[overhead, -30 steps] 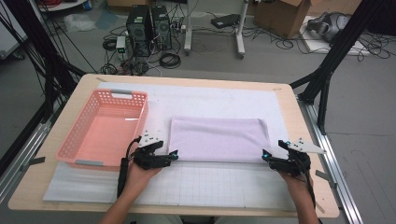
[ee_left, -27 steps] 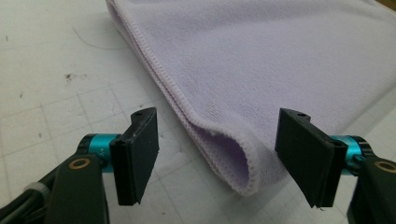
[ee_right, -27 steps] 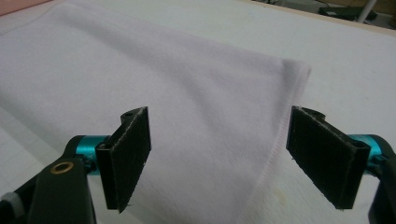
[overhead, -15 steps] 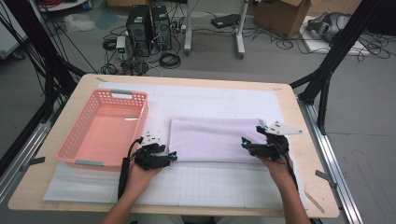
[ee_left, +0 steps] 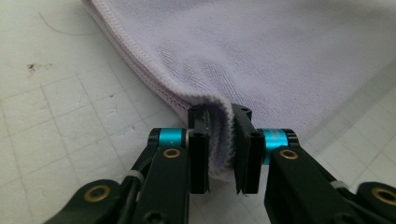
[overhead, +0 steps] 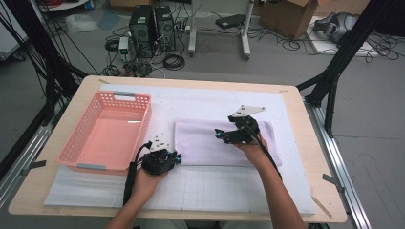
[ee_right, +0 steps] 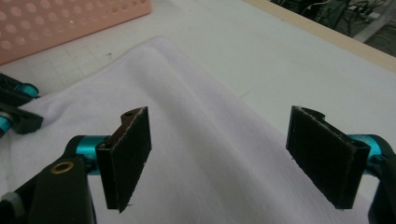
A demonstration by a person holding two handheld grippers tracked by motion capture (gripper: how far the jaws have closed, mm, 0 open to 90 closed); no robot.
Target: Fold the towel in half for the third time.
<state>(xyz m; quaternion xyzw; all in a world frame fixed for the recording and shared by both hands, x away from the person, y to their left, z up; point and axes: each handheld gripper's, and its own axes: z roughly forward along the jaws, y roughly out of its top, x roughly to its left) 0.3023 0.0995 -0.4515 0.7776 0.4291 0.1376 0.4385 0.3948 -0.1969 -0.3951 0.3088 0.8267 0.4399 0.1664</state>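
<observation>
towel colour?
Pale lilac towel, plain terry with a stitched hem; clearest in the left gripper view.

Lab: PC towers point(overhead: 153, 26), floor cables point(overhead: 200, 52).

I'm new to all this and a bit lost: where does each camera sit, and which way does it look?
High view: above the person's side, looking forward and down on the table; both forearms, both tongs.
Left gripper view: on the left tongs, facing the towel corner pinched in its jaws.
Right gripper view: on the right tongs, open over the towel, facing the basket.
Shared: all show the towel.
</observation>
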